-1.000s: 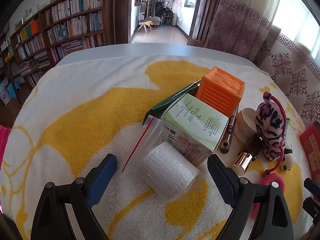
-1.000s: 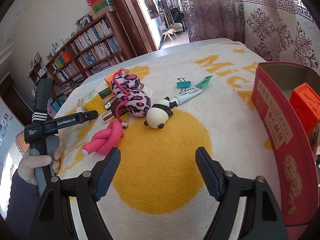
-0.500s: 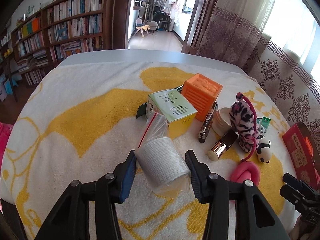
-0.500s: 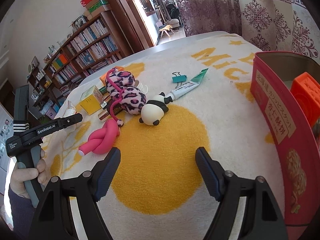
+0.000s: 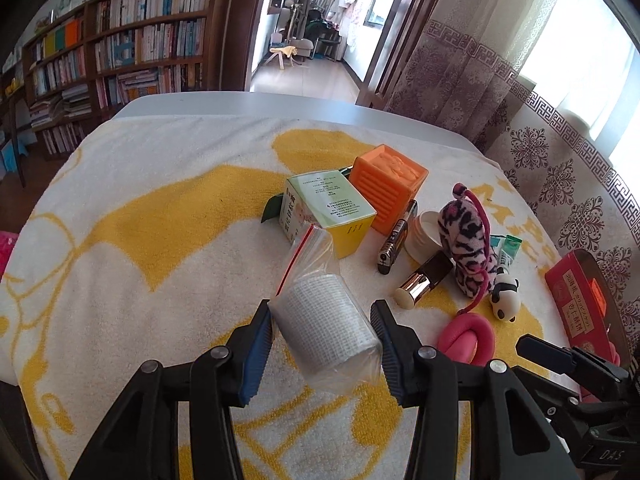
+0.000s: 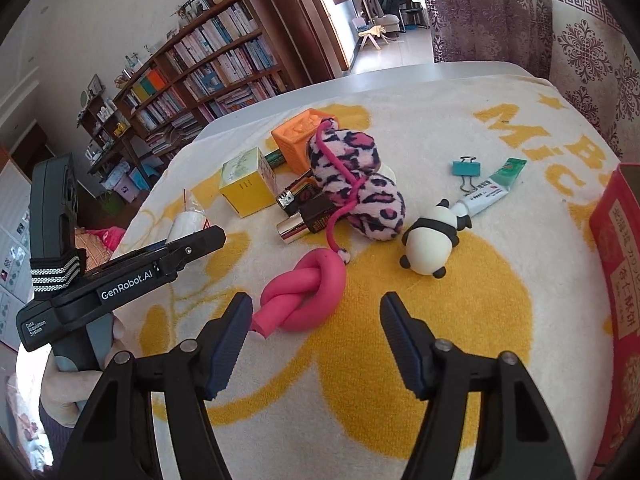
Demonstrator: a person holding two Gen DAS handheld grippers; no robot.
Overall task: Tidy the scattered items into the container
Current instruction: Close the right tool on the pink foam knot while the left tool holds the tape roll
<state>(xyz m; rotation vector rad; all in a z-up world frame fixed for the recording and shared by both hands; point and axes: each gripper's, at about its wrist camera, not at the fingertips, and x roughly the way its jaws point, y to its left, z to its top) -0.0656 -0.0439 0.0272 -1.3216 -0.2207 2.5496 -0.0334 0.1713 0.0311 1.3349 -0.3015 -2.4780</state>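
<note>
Left gripper [image 5: 322, 322] has the bagged gauze roll [image 5: 326, 322] pinched between its pads, so lift it clear before swinging toward the red box [image 5: 576, 304] at 3 o'clock, while the right gripper [image 6: 316, 320] is closing, nothing pressed yet, around the pink knot [image 6: 304, 296].

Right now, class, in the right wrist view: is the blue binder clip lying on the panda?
No. The binder clip lies on the towel beside the tube, apart from the panda.
</note>
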